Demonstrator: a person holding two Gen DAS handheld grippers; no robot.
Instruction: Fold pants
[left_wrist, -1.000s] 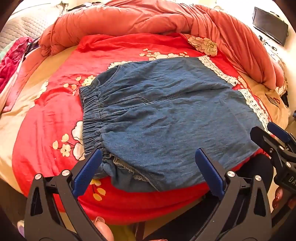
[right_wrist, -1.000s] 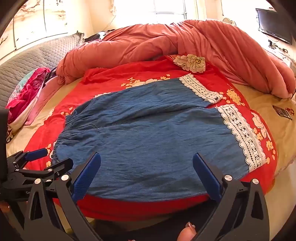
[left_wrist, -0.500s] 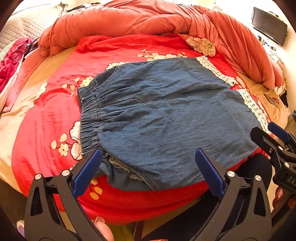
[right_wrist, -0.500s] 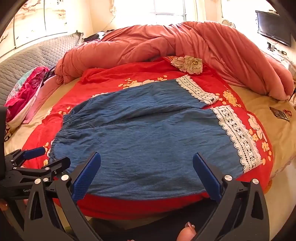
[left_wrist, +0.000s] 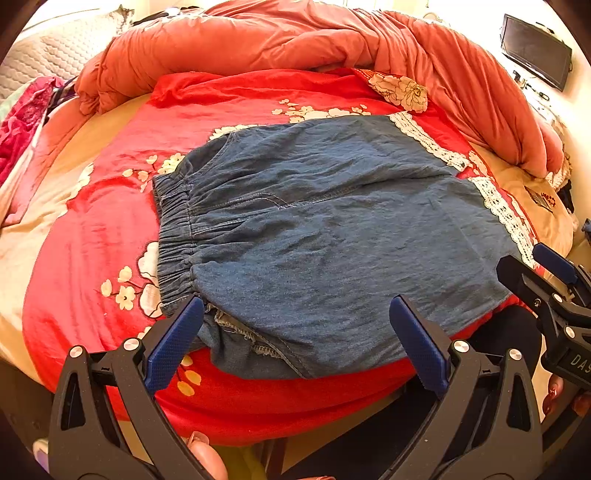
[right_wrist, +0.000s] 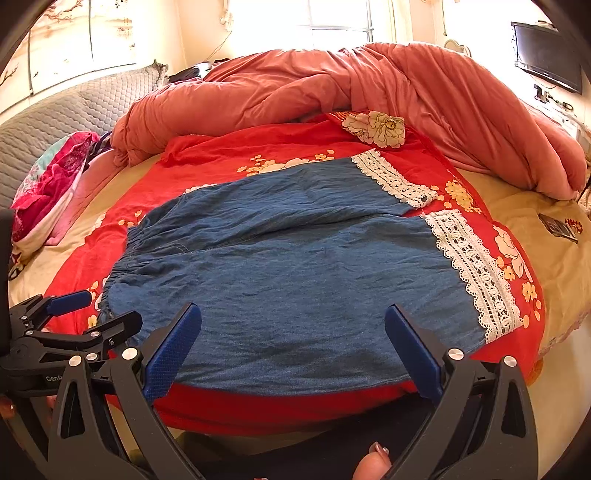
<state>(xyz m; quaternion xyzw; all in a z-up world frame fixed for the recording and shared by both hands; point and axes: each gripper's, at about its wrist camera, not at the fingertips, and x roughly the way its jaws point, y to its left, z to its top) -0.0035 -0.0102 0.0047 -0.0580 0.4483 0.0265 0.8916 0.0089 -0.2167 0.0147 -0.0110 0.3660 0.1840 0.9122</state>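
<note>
Blue denim pants (left_wrist: 332, 236) with white lace cuffs (right_wrist: 472, 266) lie spread flat on a red flowered sheet (left_wrist: 99, 229), waistband (left_wrist: 173, 236) to the left, cuffs to the right; they also show in the right wrist view (right_wrist: 295, 266). My left gripper (left_wrist: 295, 332) is open and empty, hovering over the near edge by the waistband corner. My right gripper (right_wrist: 293, 336) is open and empty over the near edge, closer to the cuffs. Each gripper appears in the other's view: the right one (left_wrist: 546, 273), the left one (right_wrist: 74, 314).
A bunched salmon duvet (right_wrist: 332, 85) fills the back and right of the bed. Pink clothes (right_wrist: 48, 184) lie at the far left by a grey quilted headboard (right_wrist: 74, 107). A TV (right_wrist: 546, 55) hangs on the right wall. A small dark item (right_wrist: 557, 227) lies on the beige sheet.
Both grippers have pulled back slightly toward the near edge of the bed; the pants appear a little farther away. Jaws remain open.
</note>
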